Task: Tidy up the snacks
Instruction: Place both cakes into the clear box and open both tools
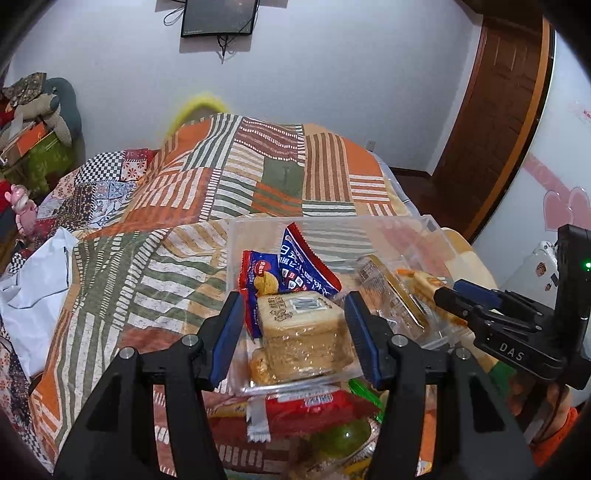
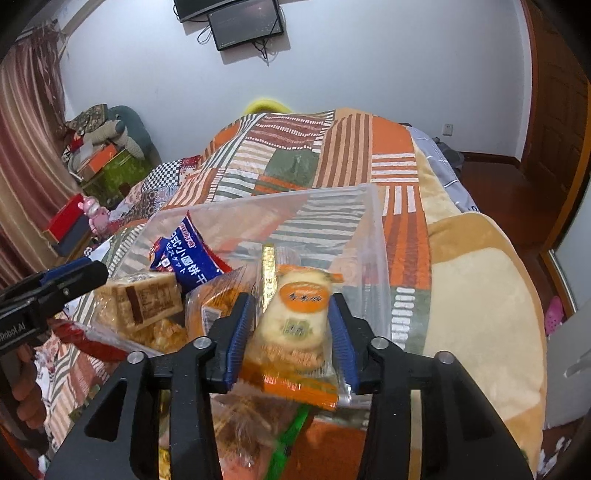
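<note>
A clear plastic bin (image 1: 424, 229) is seen on a patchwork blanket (image 1: 221, 177) spread over a bed, and several wrapped snacks are already held inside it.

In the left wrist view, the left gripper (image 1: 295, 332) is spread wide above the near end of the bin. A tan cake block (image 1: 303, 332) in clear wrap lies between its 2 blue pads, but a gap is left on each side, so the block is not gripped; it rests in the bin on other snacks. Behind it, a blue biscuit packet (image 1: 303, 266) and a red-and-blue packet (image 1: 258, 280) are leaned against the far side of the bin. A gold-edged clear packet (image 1: 391, 291) is seen to the right of the block.

In the right wrist view, the right gripper (image 2: 291, 328) is closed on an orange-and-clear rice cracker packet (image 2: 295, 325), which is pinched between both pads and held above the near edge of the bin. The packet is slightly blurred.

More snacks lie loose on the blanket just in front of the bin, among them a red wrapper (image 1: 314, 406) and a green item (image 1: 347, 435). A wall-mounted screen (image 1: 219, 16) is visible on the far wall.
</note>
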`<state>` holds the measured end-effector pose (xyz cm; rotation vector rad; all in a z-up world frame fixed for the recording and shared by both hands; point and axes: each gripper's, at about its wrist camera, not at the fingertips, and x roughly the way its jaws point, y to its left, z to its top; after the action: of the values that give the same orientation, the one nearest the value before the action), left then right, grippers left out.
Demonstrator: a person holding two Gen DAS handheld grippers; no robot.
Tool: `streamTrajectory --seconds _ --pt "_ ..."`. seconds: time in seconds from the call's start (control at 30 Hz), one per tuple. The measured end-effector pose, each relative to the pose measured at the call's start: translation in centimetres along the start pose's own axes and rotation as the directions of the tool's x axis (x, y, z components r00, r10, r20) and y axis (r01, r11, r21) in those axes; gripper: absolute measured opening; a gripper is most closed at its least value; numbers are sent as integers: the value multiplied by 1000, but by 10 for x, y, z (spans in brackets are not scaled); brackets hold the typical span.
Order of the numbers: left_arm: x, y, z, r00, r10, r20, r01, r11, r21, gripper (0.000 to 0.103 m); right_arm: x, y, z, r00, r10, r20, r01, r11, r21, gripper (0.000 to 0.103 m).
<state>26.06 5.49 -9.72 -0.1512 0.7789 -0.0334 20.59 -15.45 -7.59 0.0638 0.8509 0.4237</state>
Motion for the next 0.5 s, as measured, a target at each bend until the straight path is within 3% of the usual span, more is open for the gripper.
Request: streamTrajectory --seconds 0.13,0.27,0.5 --pt "-17 0 -3 1000 5 23 -5 1000 15 58 -13 3 -4 1000 5 11 -5 1000 -20 47" --pt "-39 1 -8 998 6 58 -7 1000 18 72 -29 10 -8 999 8 33 -6 999 -49 57" --pt "-72 7 -26 998 8 67 -10 1000 23 85 -57 22 -19 997 43 61 -37 995 -92 64"
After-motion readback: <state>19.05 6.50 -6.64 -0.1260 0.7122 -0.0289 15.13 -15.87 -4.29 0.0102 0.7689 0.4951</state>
